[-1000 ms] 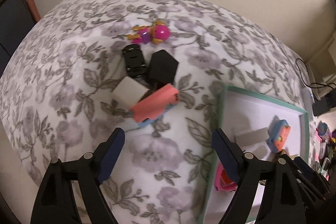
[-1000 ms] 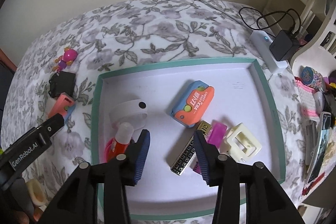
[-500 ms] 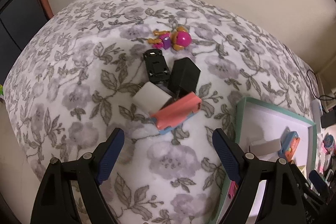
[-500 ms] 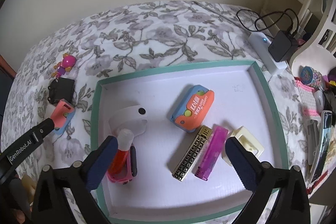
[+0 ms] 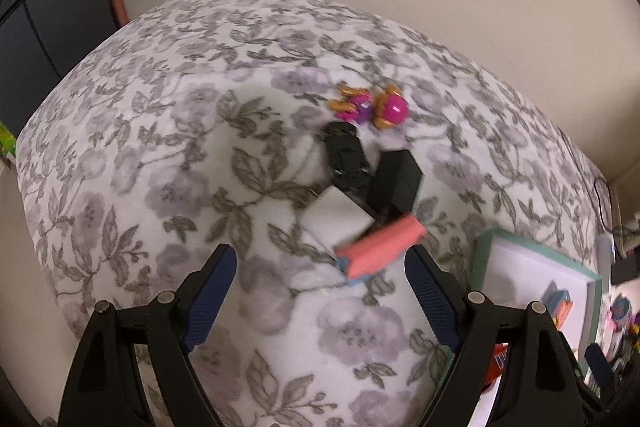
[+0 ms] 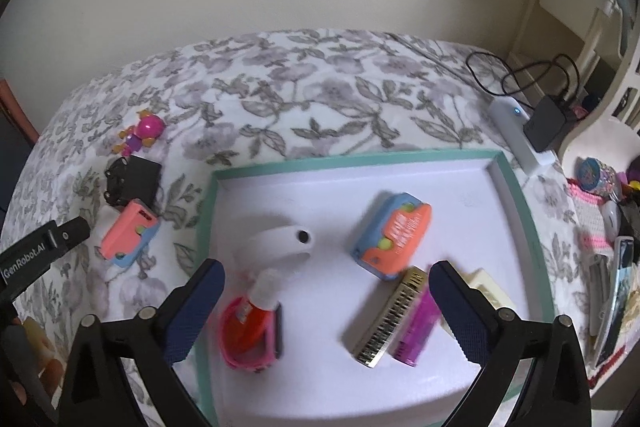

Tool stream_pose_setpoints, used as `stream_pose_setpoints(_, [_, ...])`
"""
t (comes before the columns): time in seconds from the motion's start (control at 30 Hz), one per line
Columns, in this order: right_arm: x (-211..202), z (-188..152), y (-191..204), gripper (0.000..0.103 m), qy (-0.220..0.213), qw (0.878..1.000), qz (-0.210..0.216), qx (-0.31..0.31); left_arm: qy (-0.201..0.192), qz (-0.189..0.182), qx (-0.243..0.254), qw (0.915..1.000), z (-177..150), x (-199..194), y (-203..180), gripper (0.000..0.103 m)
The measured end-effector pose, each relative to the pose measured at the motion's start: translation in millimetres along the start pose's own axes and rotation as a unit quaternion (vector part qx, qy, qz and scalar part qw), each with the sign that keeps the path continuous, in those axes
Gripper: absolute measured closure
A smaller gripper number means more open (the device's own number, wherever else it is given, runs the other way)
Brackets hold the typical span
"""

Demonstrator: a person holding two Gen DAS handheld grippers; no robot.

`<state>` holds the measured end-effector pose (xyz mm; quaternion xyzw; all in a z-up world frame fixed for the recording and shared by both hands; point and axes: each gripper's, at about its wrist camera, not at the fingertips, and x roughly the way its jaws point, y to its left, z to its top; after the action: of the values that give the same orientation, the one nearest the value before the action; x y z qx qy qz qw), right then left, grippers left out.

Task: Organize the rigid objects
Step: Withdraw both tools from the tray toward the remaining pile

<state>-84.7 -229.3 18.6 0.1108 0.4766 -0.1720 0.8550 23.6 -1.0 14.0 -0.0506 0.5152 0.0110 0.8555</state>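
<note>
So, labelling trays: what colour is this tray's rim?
Teal green rim, white inside; the right wrist view shows it best.

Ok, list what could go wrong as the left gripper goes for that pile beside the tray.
1. The pink case leans across a white block and sits close to a black box; the open left hand-held gripper may nudge its neighbours or catch two pieces.
2. It is tilted, so it may slip from the fingers.
3. The tray is already crowded, so a drop could land on other items.
</note>
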Motion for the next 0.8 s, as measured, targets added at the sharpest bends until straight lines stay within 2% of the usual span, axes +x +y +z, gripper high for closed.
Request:
stream_pose_setpoints(0.13, [1.1,0.6,17.7,0.000,-0.002,1.000,0.020,-0.003,-0.014,0.022,-0.018,0.9995,8.1,-2.6,20.3,0.016])
stream_pose_setpoints(0.27, [0.8,2.6,38.7,0.000,-0.007,0.998,0.060,-0.008,-0.025,0.035,-0.036,0.9985,14.1,-5.6,38.9,0.016])
stream_pose_setpoints(0.4, [1.3,2.3,59.8,0.000,-0.010,0.997,0.074,-0.026,-0.029,0.045,-0.047,0.9975,18.5,-5.4,54.3,0.016])
stream_pose_setpoints(0.6, [7.6,3.1,77.7,0.000,-0.003,0.995,0.085,-0.044,-0.023,0.034,-0.067,0.9969,25.9,0.9,70.2,0.016])
stream_pose_setpoints(0.8, [13.0,8.9,86.8,0.000,0.006,0.992,0.123,-0.030,-0.007,0.021,-0.063,0.9978,30.9,13.6,68.5,0.016])
